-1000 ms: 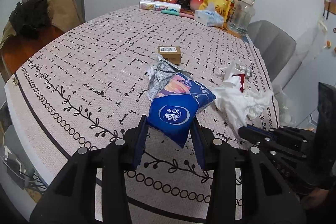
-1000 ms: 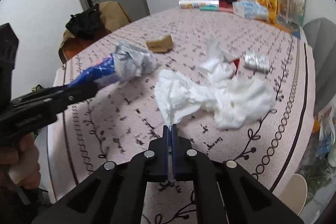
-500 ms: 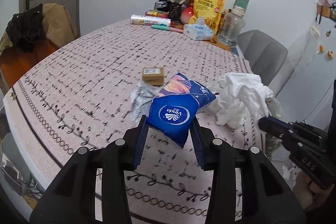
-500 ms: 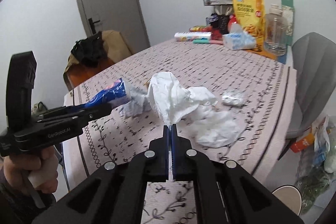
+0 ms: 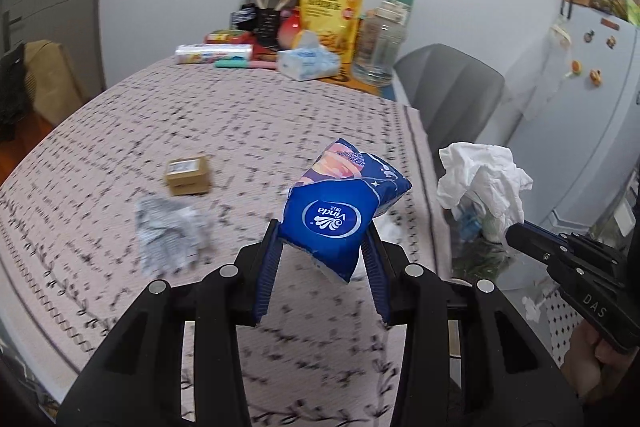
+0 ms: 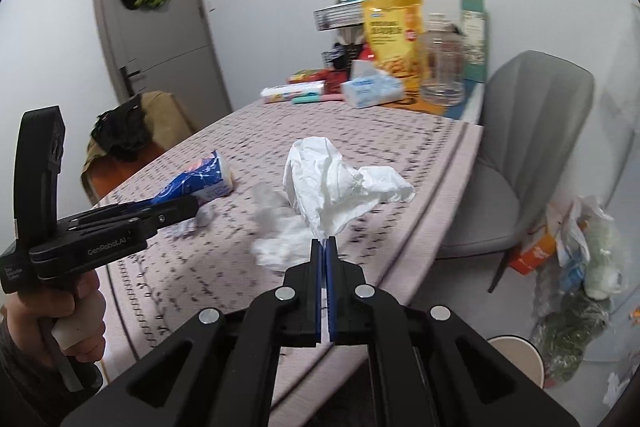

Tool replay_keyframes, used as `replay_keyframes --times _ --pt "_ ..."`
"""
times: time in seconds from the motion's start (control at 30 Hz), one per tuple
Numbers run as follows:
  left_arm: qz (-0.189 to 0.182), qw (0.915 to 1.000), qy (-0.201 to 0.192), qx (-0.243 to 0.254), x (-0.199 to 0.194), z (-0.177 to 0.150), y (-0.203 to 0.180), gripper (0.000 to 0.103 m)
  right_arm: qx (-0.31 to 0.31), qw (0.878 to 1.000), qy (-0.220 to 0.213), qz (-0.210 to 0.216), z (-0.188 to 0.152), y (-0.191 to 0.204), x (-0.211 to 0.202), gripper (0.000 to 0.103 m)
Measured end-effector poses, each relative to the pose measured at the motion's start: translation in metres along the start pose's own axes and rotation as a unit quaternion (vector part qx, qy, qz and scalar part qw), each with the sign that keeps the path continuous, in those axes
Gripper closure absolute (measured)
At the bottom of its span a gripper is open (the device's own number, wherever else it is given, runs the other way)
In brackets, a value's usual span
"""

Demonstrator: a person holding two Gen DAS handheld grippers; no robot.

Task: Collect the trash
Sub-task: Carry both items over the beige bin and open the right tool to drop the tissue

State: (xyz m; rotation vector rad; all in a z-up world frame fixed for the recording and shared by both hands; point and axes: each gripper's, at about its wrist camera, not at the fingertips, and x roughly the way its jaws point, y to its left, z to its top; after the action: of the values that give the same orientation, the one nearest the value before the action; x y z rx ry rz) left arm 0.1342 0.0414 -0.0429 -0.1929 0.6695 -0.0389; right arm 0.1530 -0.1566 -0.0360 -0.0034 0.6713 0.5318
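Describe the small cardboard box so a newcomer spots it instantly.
Start at the pink patterned tablecloth. Near its middle, left of the blue tissue pack, sits the small brown box beside a crumpled silver wrapper. It alone is rigid, square-edged, with a white label on top.

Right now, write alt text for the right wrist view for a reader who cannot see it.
The right gripper, its jaws shut, pinches a crumpled white tissue above a pink patterned tablecloth. At left, a hand holds the left gripper, clamped on a blue tissue pack. A grey chair and a bag of rubbish stand at right.
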Motion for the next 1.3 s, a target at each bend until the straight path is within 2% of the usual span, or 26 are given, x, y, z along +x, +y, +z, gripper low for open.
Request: replay_keyframes --times 0.57,0.9,1.3 --pt "-0.06 0.9965 0.046 0.037 0.062 0.006 -0.095 0.063 0.095 0.989 0.008 -0.109 -0.031 -0.118 -0.017 0.1" --pt "-0.076 0.9908 0.094 0.062 0.113 -0.003 -0.152 0.063 0.168 0.974 0.028 -0.15 -0.07 -0.189 -0.013 0.1" --pt "-0.078 0.981 0.159 0.078 0.177 -0.03 -0.211 0.063 0.229 0.956 0.066 -0.17 -0.128 -0.262 0.006 0.1"
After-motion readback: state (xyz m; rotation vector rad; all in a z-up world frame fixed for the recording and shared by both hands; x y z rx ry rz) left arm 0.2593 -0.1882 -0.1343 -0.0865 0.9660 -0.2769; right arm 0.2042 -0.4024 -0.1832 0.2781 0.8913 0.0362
